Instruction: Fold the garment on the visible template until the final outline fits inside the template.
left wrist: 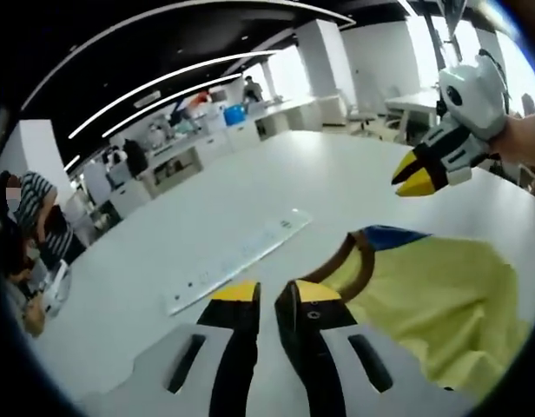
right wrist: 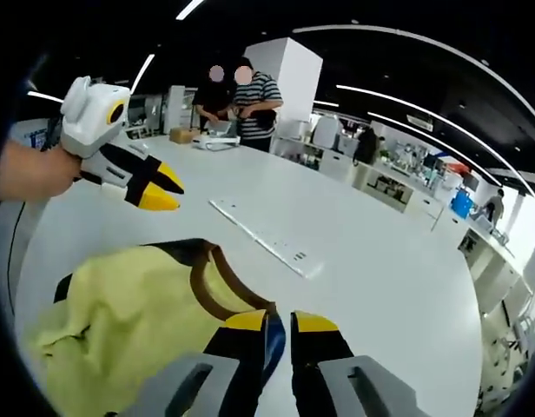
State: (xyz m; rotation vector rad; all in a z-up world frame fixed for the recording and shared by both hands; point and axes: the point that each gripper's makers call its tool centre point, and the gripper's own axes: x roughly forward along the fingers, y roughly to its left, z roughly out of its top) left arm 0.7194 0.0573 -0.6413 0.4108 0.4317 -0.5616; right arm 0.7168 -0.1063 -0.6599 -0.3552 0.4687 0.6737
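Note:
A yellow garment (left wrist: 441,304) with a brown collar (left wrist: 359,261) and a blue patch lies crumpled on the white table (left wrist: 337,174). My left gripper (left wrist: 267,294) hovers just left of the collar, its jaws nearly together with nothing between them. My right gripper (left wrist: 415,176) hangs in the air above the garment's far side, held by a hand, beak closed and empty. In the right gripper view the garment (right wrist: 120,321) lies under my right gripper (right wrist: 280,323), with blue cloth showing through the narrow gap. My left gripper (right wrist: 161,191) floats at the upper left.
A long white strip with small marks (left wrist: 241,252) (right wrist: 263,233) lies flat on the table beyond the garment. People stand at benches (right wrist: 237,95) past the table's far edge, and another person sits at the left (left wrist: 29,226). Desks and shelves line the room.

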